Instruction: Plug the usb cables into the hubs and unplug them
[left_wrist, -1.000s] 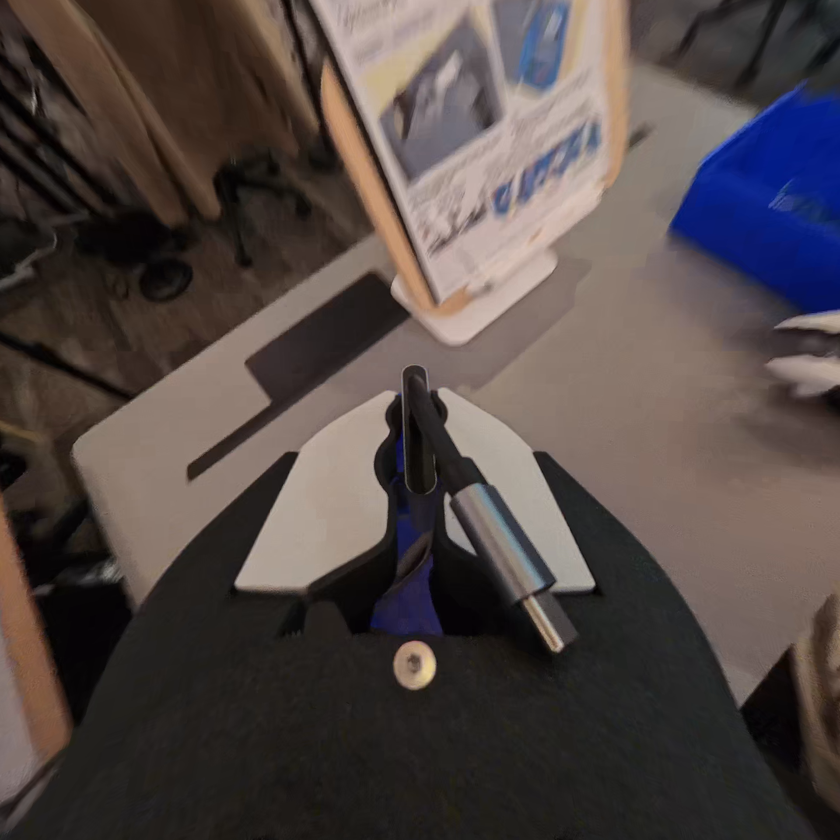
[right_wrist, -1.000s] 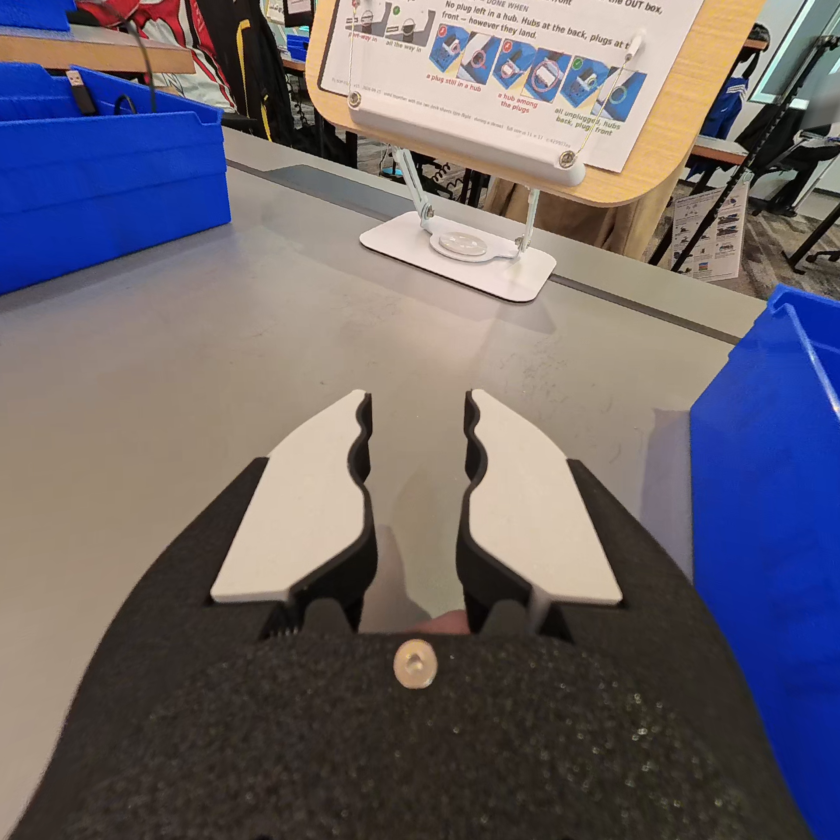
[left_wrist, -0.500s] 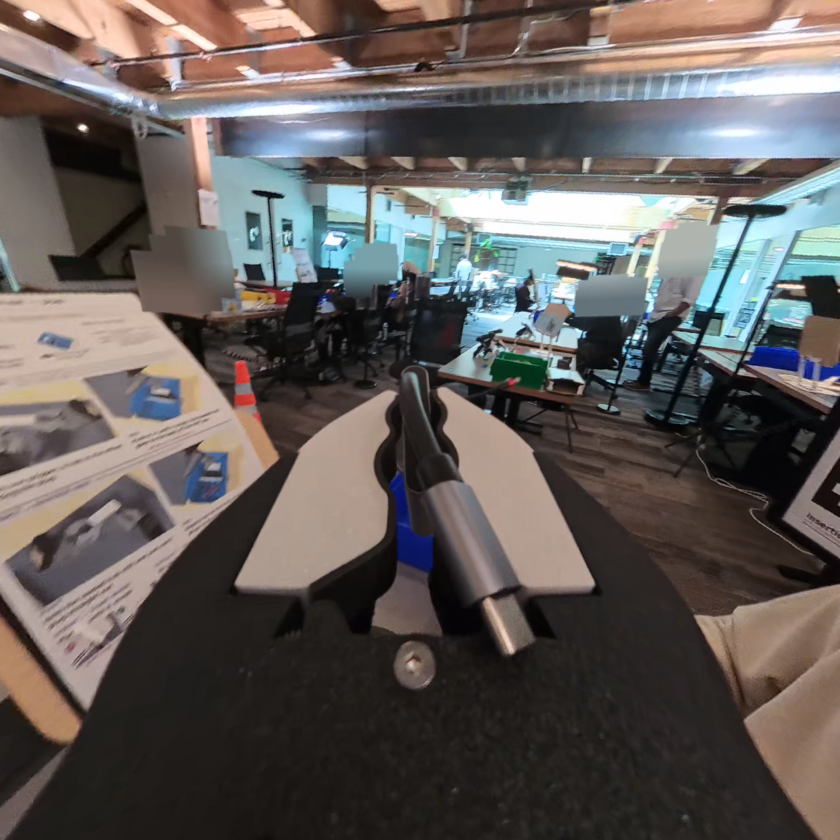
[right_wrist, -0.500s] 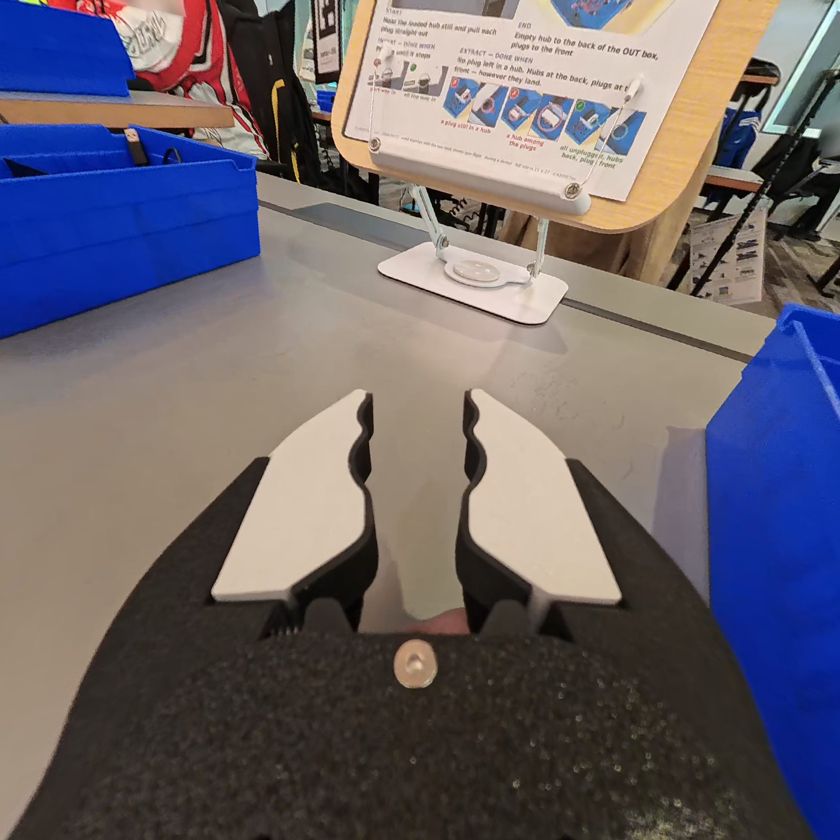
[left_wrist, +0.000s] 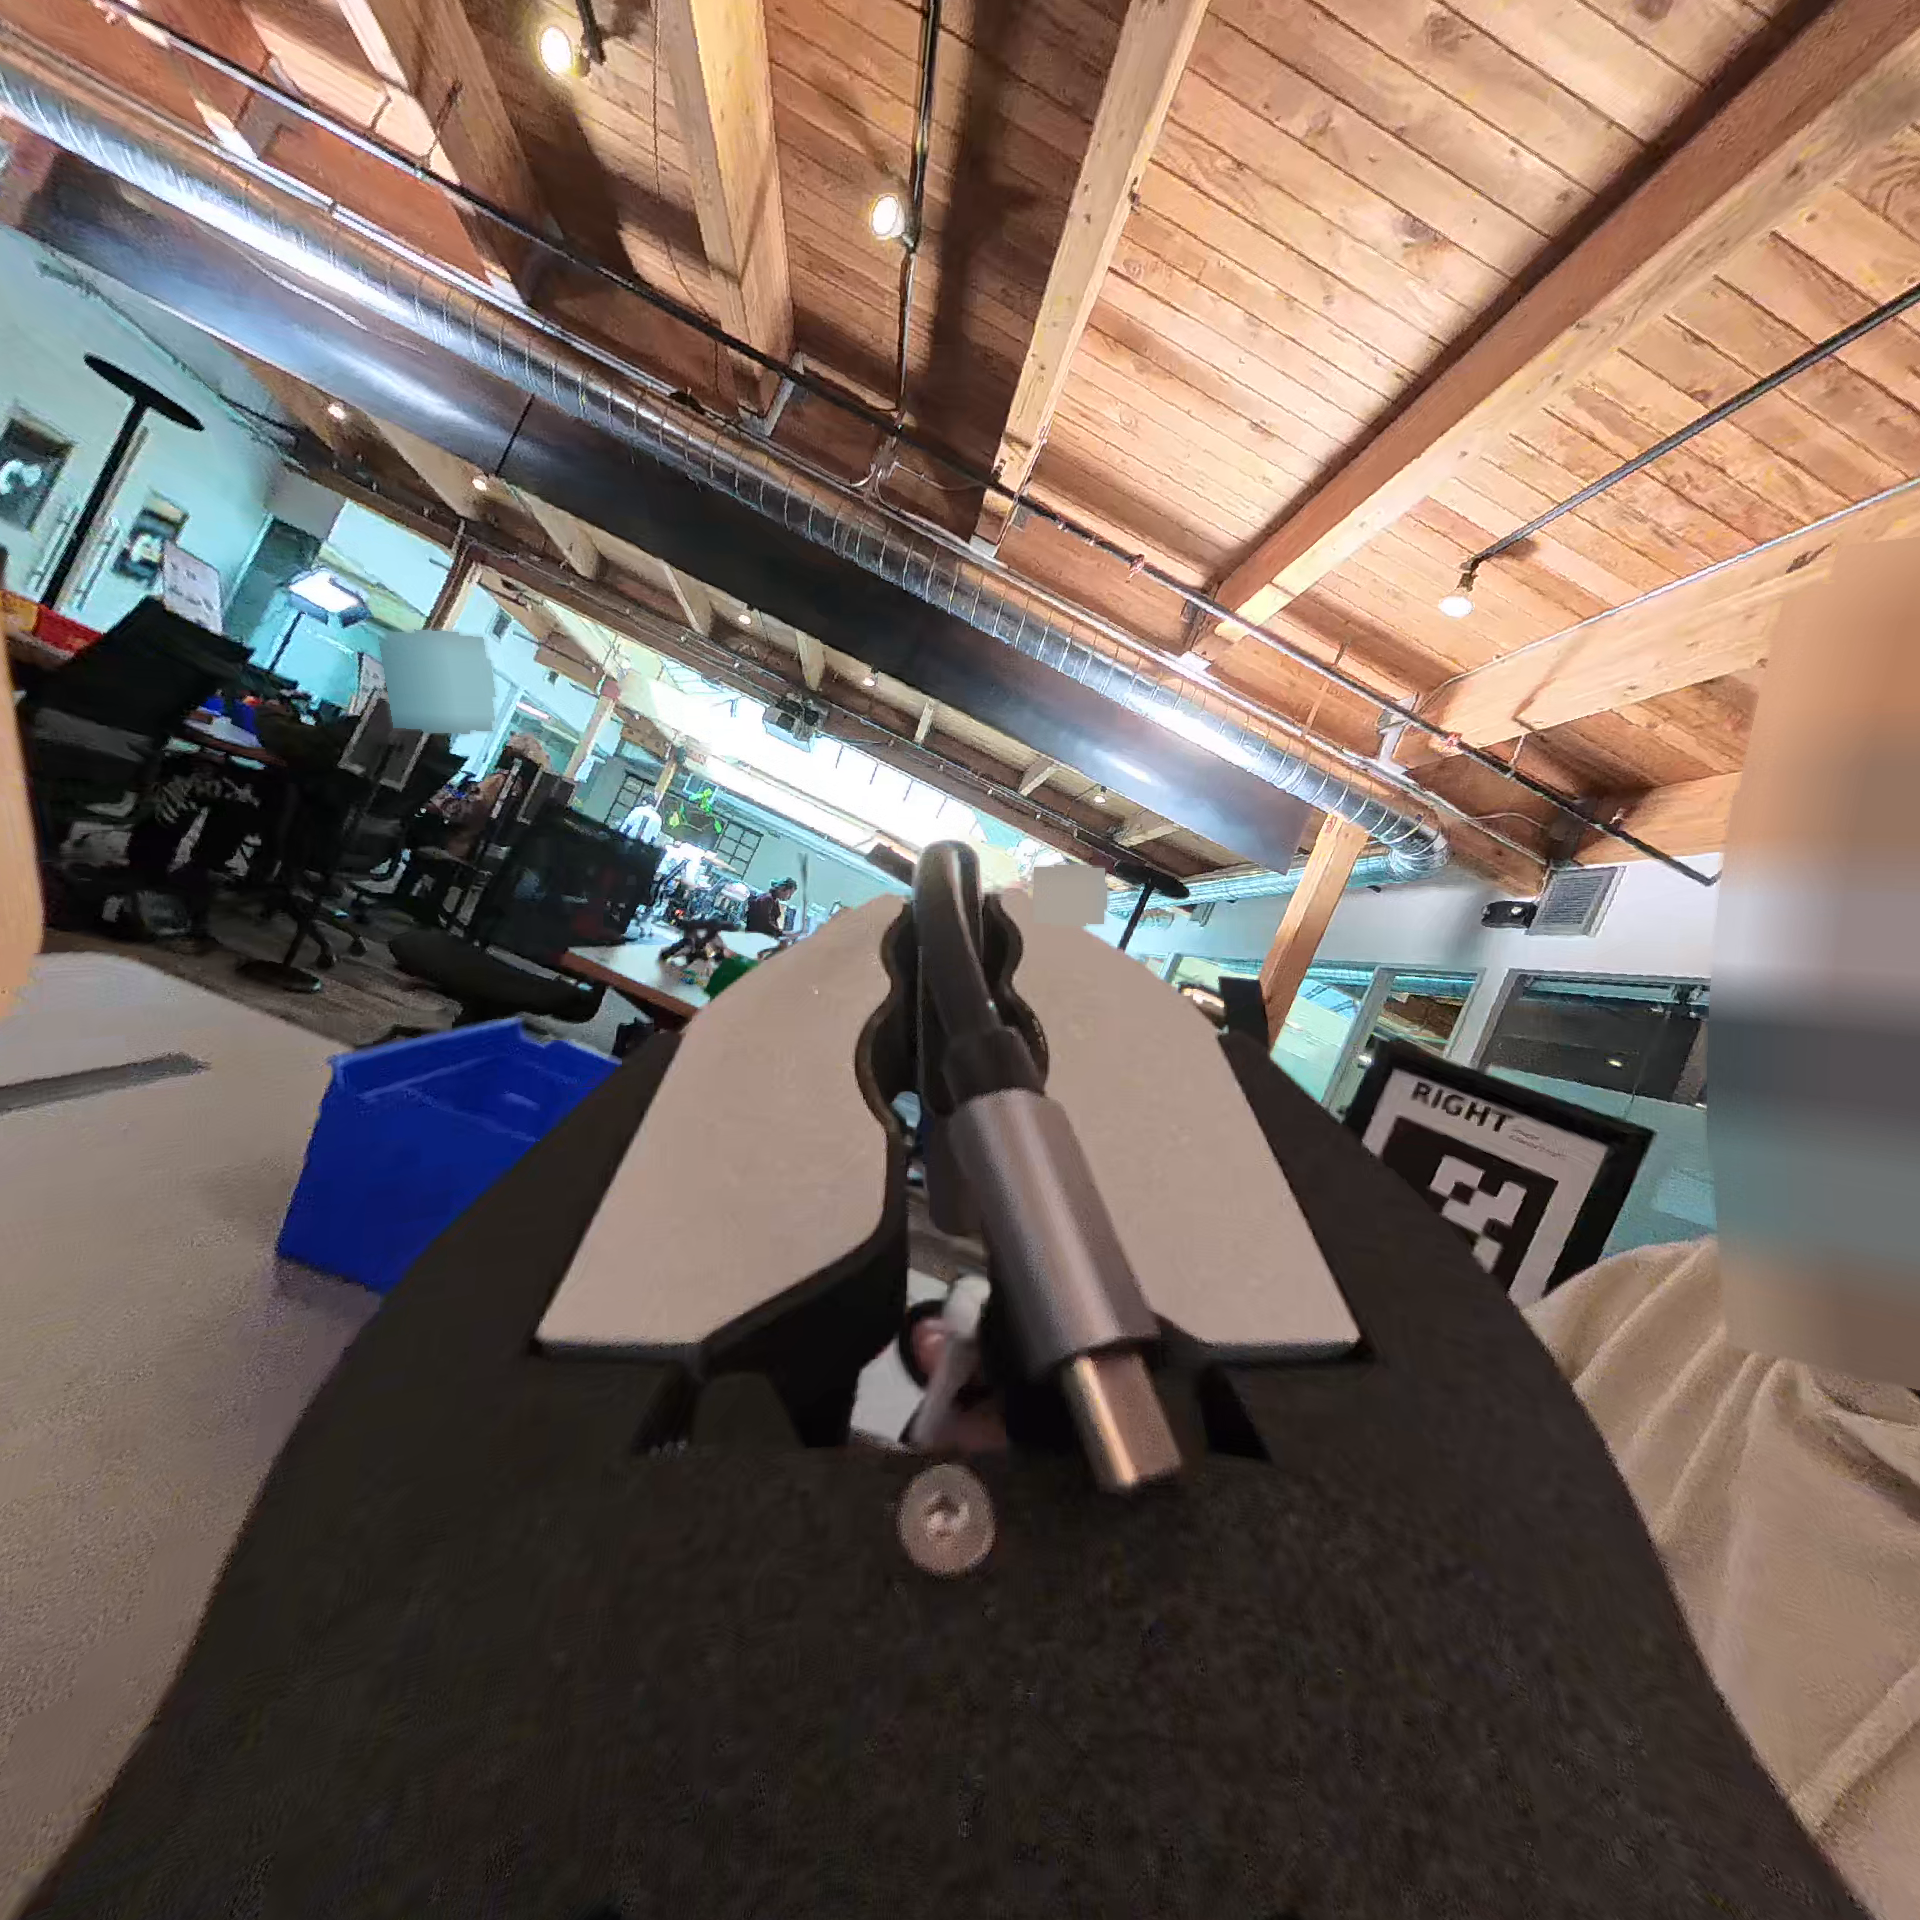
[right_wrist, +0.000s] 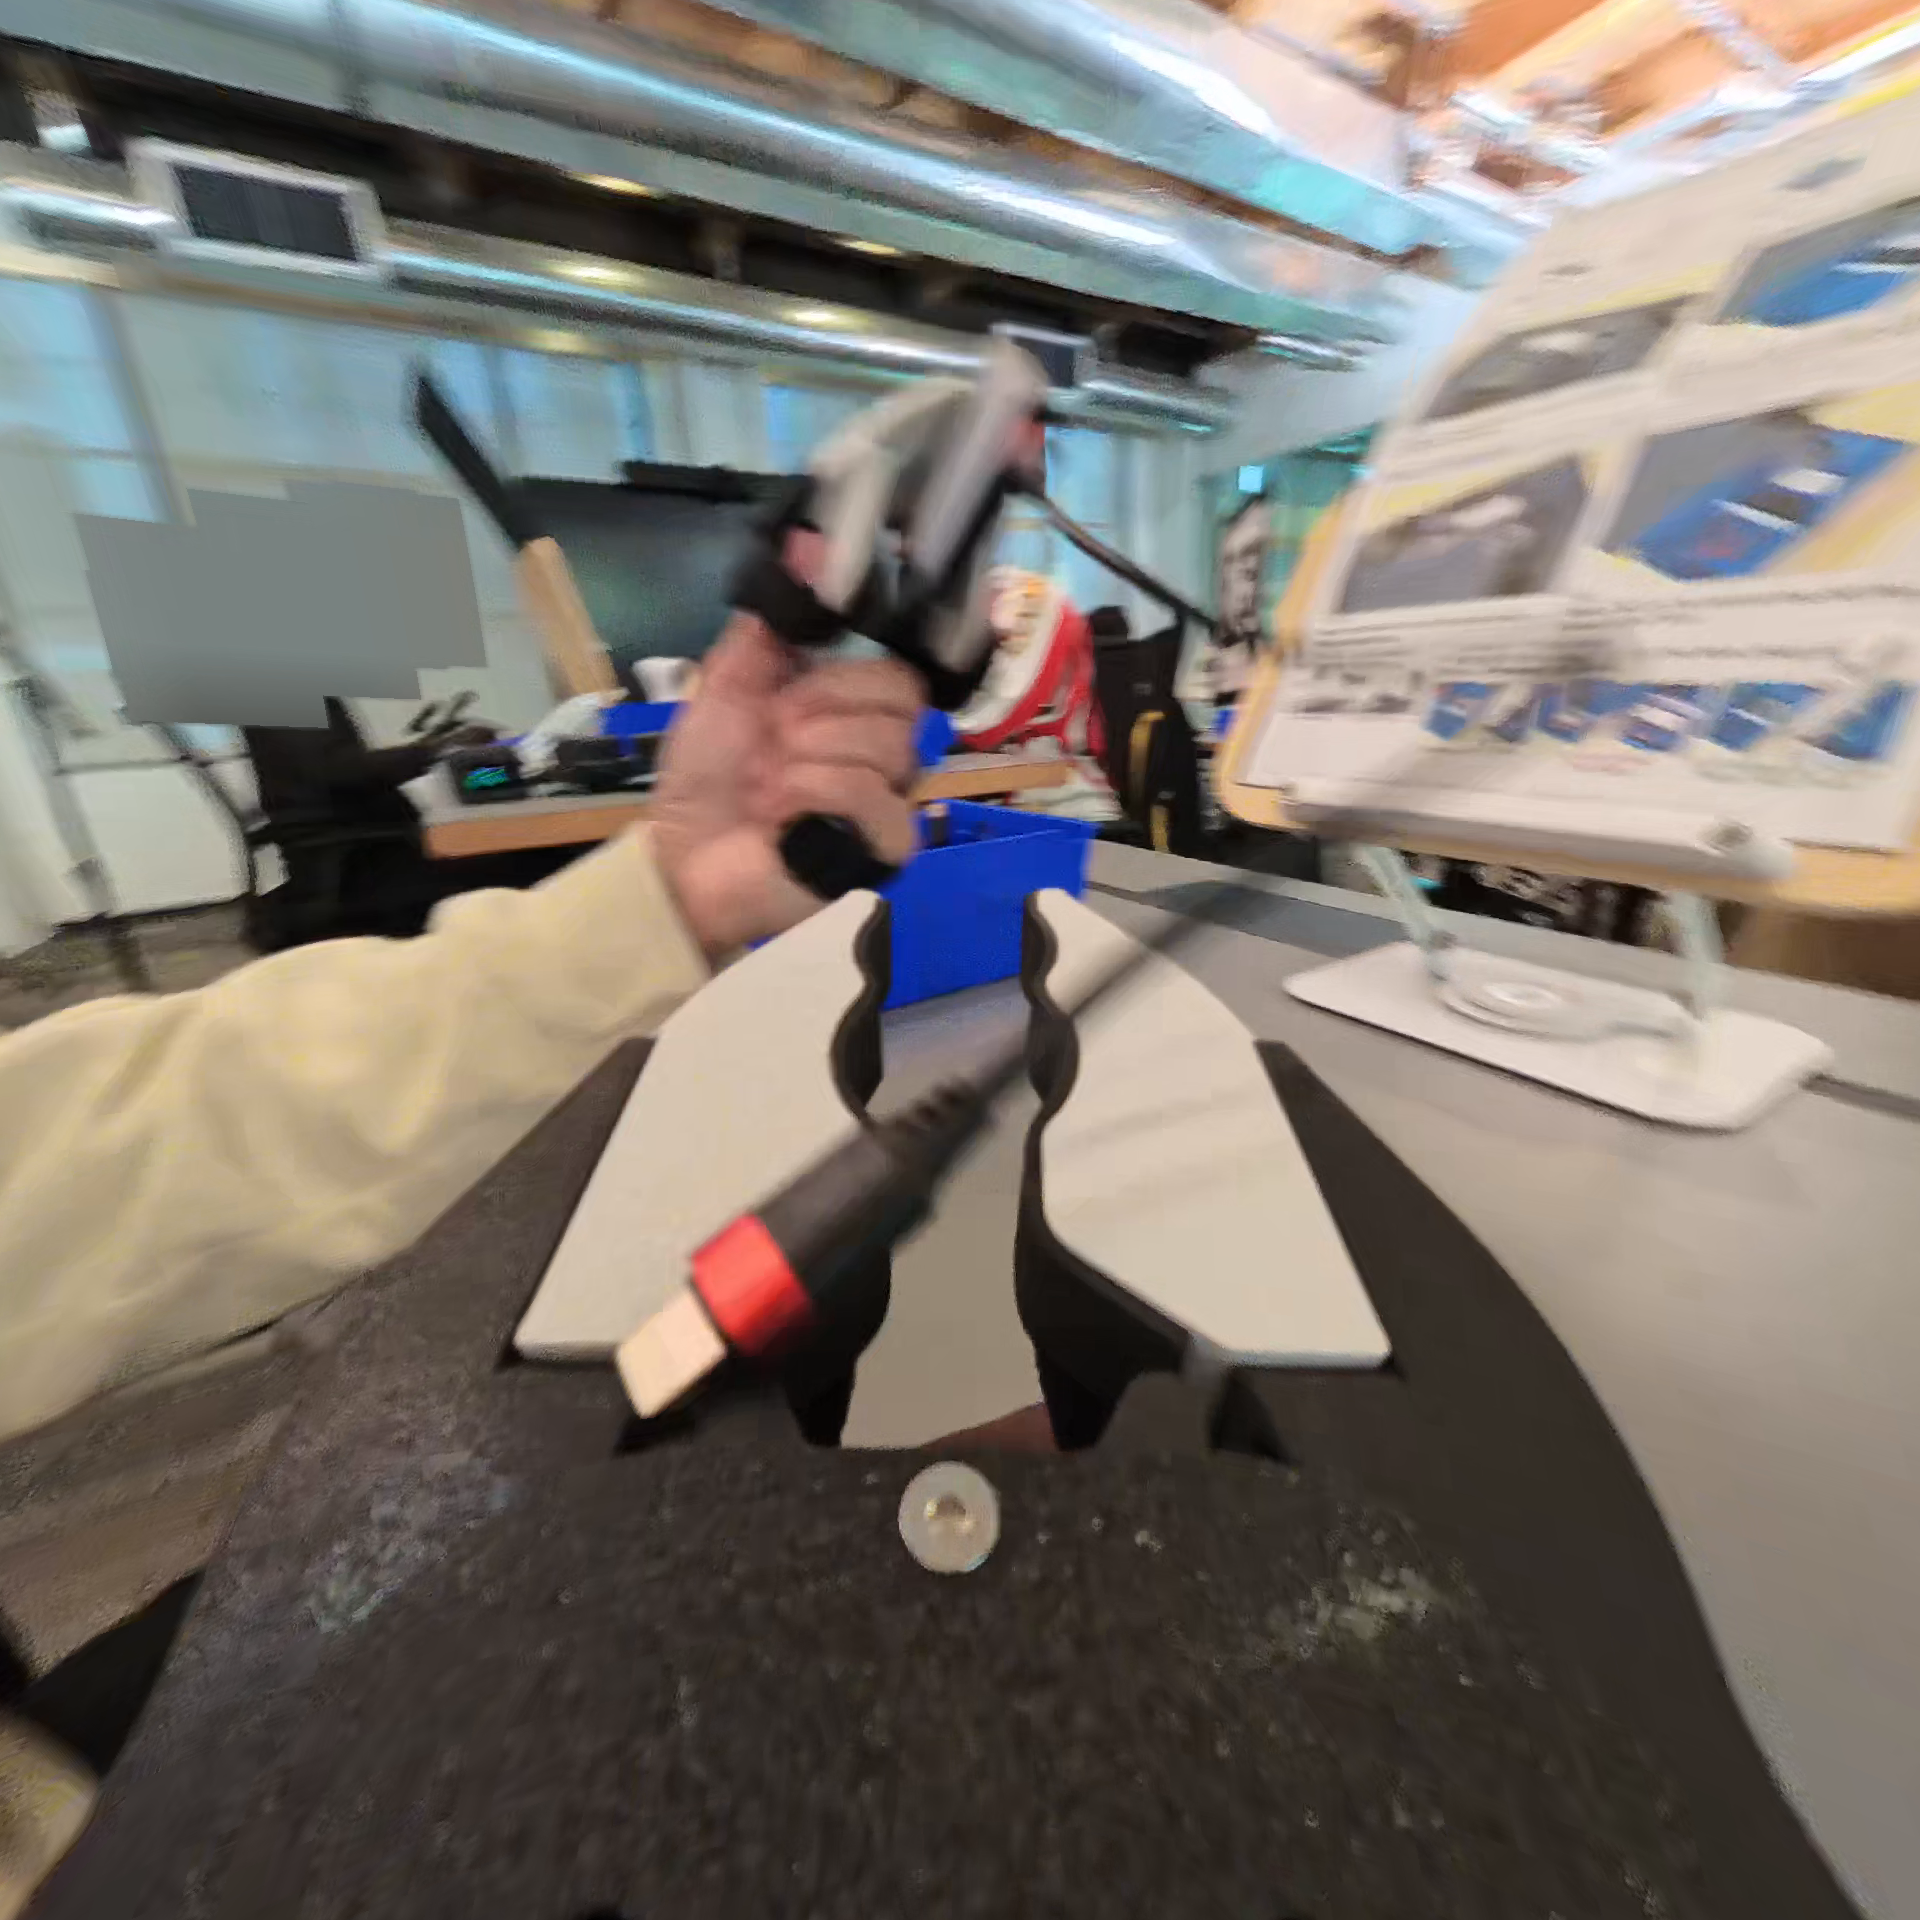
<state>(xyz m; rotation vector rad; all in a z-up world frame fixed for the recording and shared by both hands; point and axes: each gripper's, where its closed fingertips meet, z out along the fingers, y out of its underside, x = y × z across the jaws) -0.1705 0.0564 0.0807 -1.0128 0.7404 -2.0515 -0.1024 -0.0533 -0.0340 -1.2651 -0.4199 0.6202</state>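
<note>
Our left gripper (left_wrist: 948, 914) is clamped on a black cable (left_wrist: 966, 997), its silver plug (left_wrist: 1049, 1236) pointing back at the camera; our right gripper (right_wrist: 954, 935) stands apart, a red-banded black plug (right_wrist: 821, 1236) lying across its fingers (right_wrist: 727, 1143), seemingly unpinched in the blur; a blue bin (right_wrist: 977, 904) sits on the grey table (right_wrist: 1662, 1299).

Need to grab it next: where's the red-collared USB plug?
Right wrist view, lower centre: the red-collared plug lies slantwise across the right gripper, metal tip over its left finger, cable trailing over the other.

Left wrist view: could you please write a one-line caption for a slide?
Left tool shut on a black USB cable, silver plug pointing toward the camera, wooden ceiling above.
</note>
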